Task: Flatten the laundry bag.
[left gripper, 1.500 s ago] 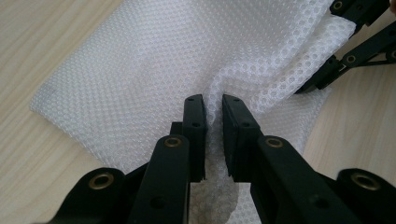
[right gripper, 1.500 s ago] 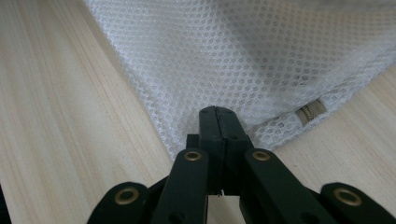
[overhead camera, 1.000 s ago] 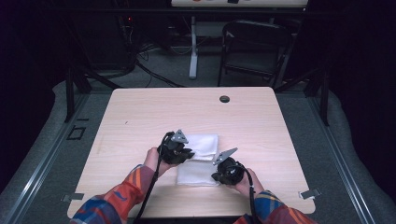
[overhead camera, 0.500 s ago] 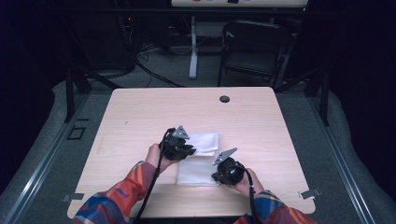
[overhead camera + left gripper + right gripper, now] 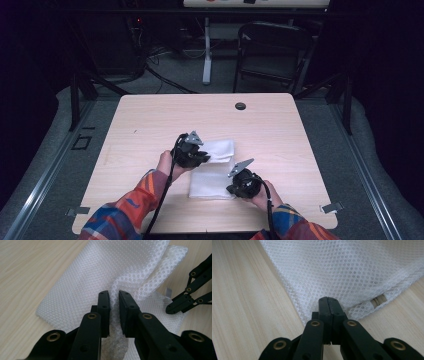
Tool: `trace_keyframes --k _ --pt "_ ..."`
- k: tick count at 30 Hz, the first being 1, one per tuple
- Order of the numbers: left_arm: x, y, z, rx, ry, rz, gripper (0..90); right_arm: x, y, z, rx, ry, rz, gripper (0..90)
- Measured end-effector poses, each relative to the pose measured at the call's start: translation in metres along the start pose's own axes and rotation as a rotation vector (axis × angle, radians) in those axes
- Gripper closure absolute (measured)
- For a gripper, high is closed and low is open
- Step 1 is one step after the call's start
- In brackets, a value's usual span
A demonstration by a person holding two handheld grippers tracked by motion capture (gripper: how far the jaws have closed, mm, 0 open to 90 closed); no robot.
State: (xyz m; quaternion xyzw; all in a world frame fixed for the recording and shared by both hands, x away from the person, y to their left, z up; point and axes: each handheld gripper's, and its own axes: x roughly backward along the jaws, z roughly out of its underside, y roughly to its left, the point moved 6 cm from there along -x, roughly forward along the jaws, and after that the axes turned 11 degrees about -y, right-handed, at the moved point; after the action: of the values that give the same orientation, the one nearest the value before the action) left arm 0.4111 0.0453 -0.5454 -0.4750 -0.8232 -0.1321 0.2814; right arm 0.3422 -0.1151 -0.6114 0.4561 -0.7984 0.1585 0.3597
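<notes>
The white mesh cloth [image 5: 214,172] lies on the near half of the wooden table [image 5: 150,125], a little toward the person's side of the middle, between the two hands. It is a thin netted fabric with a regular pattern of small round holes, bright white against the pale wood grain, and soft enough to buckle. In the high view it shows as two parts: a lower part spread flat in a rough rectangle, and an upper flap folded over toward the far right. In the left gripper view the cloth [image 5: 105,272] is doubled on itself, one layer lying flat on the table and another rising in a puckered ridge. In the right gripper view the cloth [image 5: 347,267] lies flat, with a stitched hem along its near edge and a small tan tag [image 5: 379,300] at that hem. The left gripper [image 5: 114,298] has its jaws drawn close on the raised ridge of mesh, a narrow slot of fabric showing between them, so it pinches the fold. The right gripper [image 5: 328,301] has its jaws pressed together at the cloth's near edge, clamping the hem at a corner. Each gripper is held in a hand that emerges from a plaid sleeve [image 5: 125,212], with a black cable [image 5: 162,200] trailing back from the left one.
</notes>
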Motion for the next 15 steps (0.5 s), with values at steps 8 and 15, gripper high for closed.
trace_keyframes --k 8,15 --pt "-0.003 0.005 -0.005 -0.006 -0.006 -0.003 79.5 0.0 0.0 0.0 -0.008 -0.008 0.001 90.0" --pt "-0.005 0.011 -0.007 -0.002 -0.012 -0.012 79.5 0.0 0.0 0.0 -0.003 -0.004 -0.001 90.0"
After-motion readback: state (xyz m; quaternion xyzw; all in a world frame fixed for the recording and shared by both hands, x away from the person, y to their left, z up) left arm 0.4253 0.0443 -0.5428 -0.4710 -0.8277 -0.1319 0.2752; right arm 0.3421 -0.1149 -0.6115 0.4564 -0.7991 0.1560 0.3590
